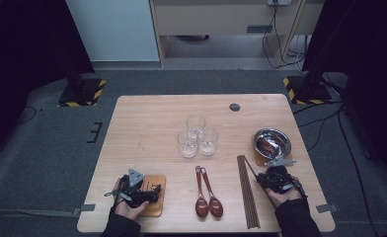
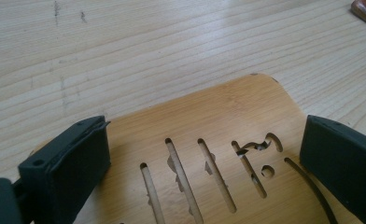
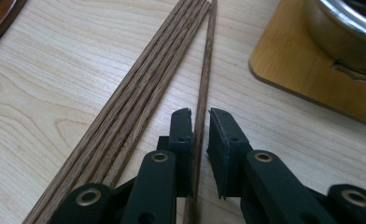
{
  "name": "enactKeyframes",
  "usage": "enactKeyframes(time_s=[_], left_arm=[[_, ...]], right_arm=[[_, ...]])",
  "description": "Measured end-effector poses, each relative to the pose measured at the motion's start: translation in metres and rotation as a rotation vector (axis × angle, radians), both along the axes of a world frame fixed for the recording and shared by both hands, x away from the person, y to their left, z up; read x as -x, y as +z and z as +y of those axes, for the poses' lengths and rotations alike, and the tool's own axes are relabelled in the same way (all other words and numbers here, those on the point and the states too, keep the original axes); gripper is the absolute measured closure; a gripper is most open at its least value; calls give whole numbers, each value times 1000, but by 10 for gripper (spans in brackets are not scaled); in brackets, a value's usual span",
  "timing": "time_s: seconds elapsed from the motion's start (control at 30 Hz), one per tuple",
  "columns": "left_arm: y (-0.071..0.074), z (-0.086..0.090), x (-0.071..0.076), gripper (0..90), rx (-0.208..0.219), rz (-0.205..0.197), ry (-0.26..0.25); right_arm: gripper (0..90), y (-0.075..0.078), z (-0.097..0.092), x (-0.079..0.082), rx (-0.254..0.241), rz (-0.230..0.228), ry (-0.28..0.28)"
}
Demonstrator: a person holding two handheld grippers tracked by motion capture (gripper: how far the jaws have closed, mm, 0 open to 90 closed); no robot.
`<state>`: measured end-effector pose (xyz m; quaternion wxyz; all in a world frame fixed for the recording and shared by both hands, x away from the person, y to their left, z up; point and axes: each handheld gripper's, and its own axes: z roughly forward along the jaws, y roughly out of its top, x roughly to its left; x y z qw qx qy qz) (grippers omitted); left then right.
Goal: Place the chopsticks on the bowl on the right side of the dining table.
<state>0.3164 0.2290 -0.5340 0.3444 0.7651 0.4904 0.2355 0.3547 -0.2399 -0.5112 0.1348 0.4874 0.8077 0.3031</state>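
Two pairs of tongs are in my hands, and I take the table (image 1: 142, 113) from left to right. My left gripper (image 2: 204, 154) has its blocky black jaws spread wide, one at each side of a flat wooden coaster (image 2: 228, 130) with rounded corners, a smooth honey-coloured face and narrow slots cut through it; the pads do not press on it. The coaster lies on pale, straight-grained wood at the table's near left corner. Past it lie two glossy, dark red-brown spoons (image 1: 207, 197) side by side, bowls toward me, and beyond them three clear, round glasses (image 1: 197, 136) stand touching in a cluster. Next comes a bundle of slim, dark, grainy wooden chopsticks (image 3: 139, 93), packed tight and lying straight. One chopstick (image 3: 204, 79) lies just apart from the bundle, and my right gripper (image 3: 200, 116) has it running between its two jaws, which stand narrow and nearly together; the left pad seems to touch the stick while a thin gap shows at the right one. At far right a shiny round metal bowl (image 1: 272, 142) sits on a second wooden coaster (image 3: 293, 74).
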Motion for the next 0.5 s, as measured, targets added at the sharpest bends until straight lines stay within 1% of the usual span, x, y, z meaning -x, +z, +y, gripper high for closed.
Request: enactKeyframes(time_s=[0.2,0.27,0.3,0.37,0.5], left_arm=[[0,0,0,8,0,0,0],[0,0,0,8,0,0,0],[0,0,0,8,0,0,0],[0,0,0,8,0,0,0],[0,0,0,8,0,0,0]], right_arm=[[796,3,-5,10,-8,-14,-3],[796,3,-6,12,-11,-14,-3],[797,2,-8,16,-9,-11,-4],[800,2,-8,18,-14,-4,-8],[805,1,-9,20,-12,-5,-12]])
